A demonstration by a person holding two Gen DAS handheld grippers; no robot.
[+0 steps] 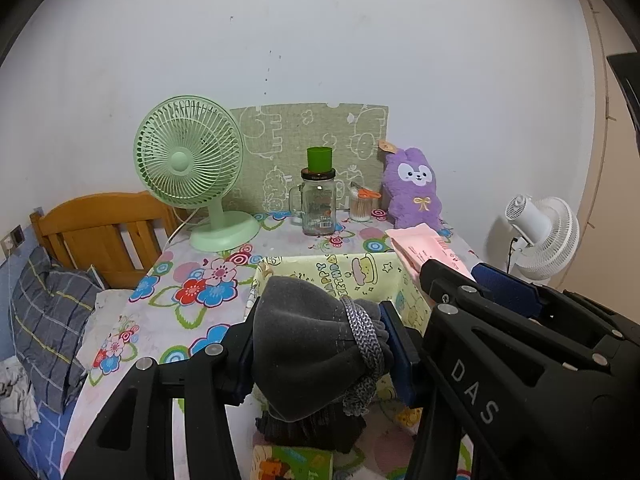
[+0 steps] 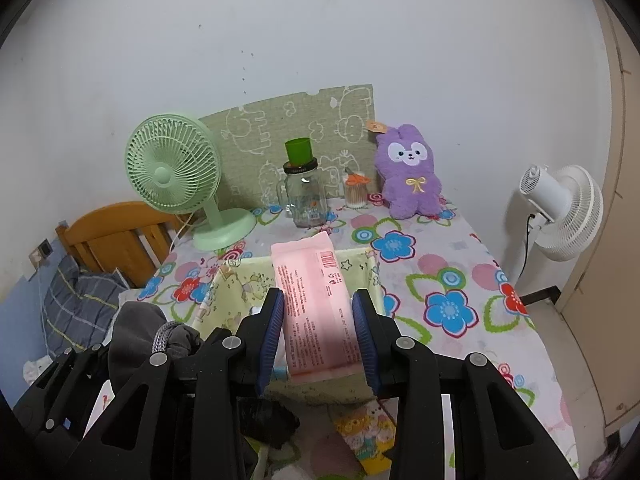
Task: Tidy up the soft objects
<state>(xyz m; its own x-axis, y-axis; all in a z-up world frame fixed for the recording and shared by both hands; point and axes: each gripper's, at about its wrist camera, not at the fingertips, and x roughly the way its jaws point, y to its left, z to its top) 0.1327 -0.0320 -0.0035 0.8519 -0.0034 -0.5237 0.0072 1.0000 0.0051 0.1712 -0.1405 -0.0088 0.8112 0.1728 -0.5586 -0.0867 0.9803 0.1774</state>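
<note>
Left gripper [image 1: 320, 340] clamps the pouch [image 1: 304, 344], right gripper [image 2: 320, 332] the pack [image 2: 316, 304], both above the bin [image 2: 236, 280]; neither dropped yet

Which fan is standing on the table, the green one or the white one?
The green fan stands on the flowery table, beside the glass jar. The white fan stands off the table, by the wall.

A bedroom at home — wooden bed headboard [image 1: 108, 232] and plaid pillow [image 1: 48, 320] at lower left, a flowered tablecloth [image 2: 448, 280] mid-frame, a purple plush bunny [image 2: 410, 172] and green desk fan [image 1: 188, 160] against the white wall.
</note>
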